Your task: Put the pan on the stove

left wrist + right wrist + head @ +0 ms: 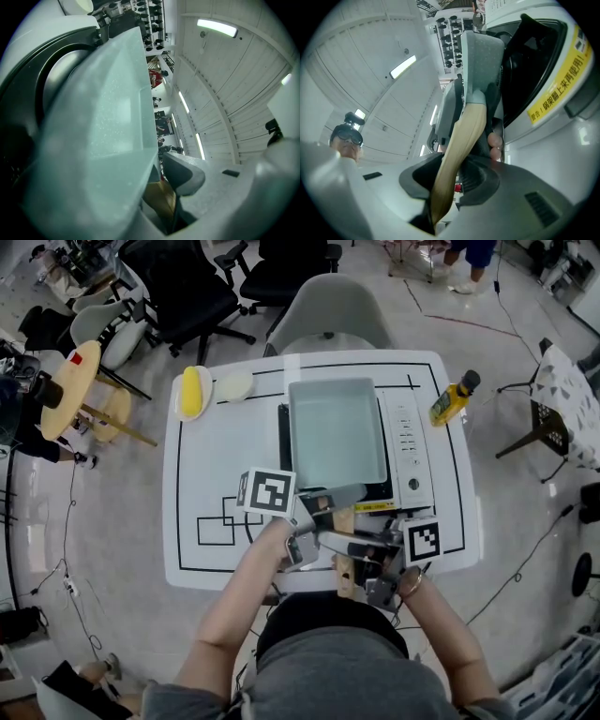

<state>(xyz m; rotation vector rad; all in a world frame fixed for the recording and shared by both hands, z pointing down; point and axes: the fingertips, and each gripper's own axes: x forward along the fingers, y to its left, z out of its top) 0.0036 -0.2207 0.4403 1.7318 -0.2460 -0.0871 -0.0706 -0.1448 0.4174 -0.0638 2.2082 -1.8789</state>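
Right claw (450, 185) pinching wooden handle (461, 140) of pan, pads tight on both sides. Left claw (161, 187) clamped further up, where handle meets pale green pan (337, 432), jaws set wide. Square pan sits over black top of stove (410, 451); resting or just above, unclear. Stove stands at middle of white desk (216, 465). Plate (178, 390) with yellow food at desk's far left corner, yellow bottle (453, 399) at far right edge. Grey chair (333, 310) beyond desk.
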